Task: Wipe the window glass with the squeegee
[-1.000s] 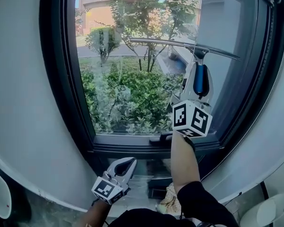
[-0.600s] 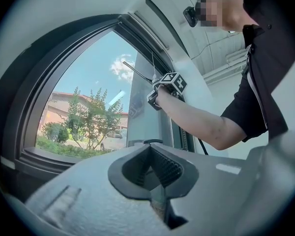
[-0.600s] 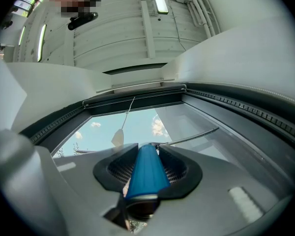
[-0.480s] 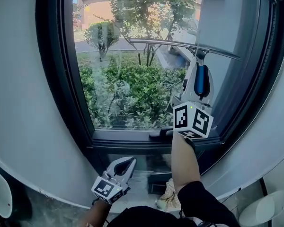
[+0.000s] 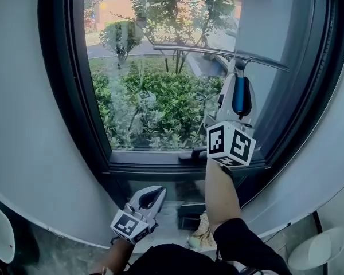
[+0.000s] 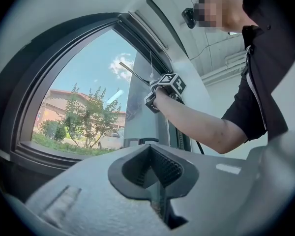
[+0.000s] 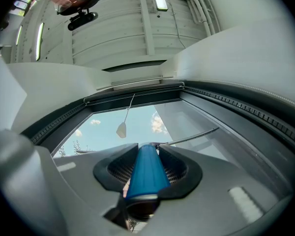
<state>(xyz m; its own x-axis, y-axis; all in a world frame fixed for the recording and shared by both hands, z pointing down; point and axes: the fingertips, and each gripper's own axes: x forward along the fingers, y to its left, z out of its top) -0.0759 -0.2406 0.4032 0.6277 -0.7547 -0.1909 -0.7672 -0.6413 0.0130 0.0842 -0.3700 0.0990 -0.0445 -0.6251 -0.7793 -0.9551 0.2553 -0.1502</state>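
Left gripper [image 5: 156,193] hangs low, jaws clenched on nothing. On the glass [image 5: 160,96], the squeegee [image 5: 218,54] blade has slid slightly down since a second ago, so the downward stroke looks under way; right gripper [image 5: 238,79] grasps its blue handle

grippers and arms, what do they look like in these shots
The left gripper and right gripper look alike: pale grey plastic tongs shaped like a rounded beak, with dark ribbed pads inside. Each carries a white cube printed with black square markers. The person wears a black short sleeve, and the forearms are bare.
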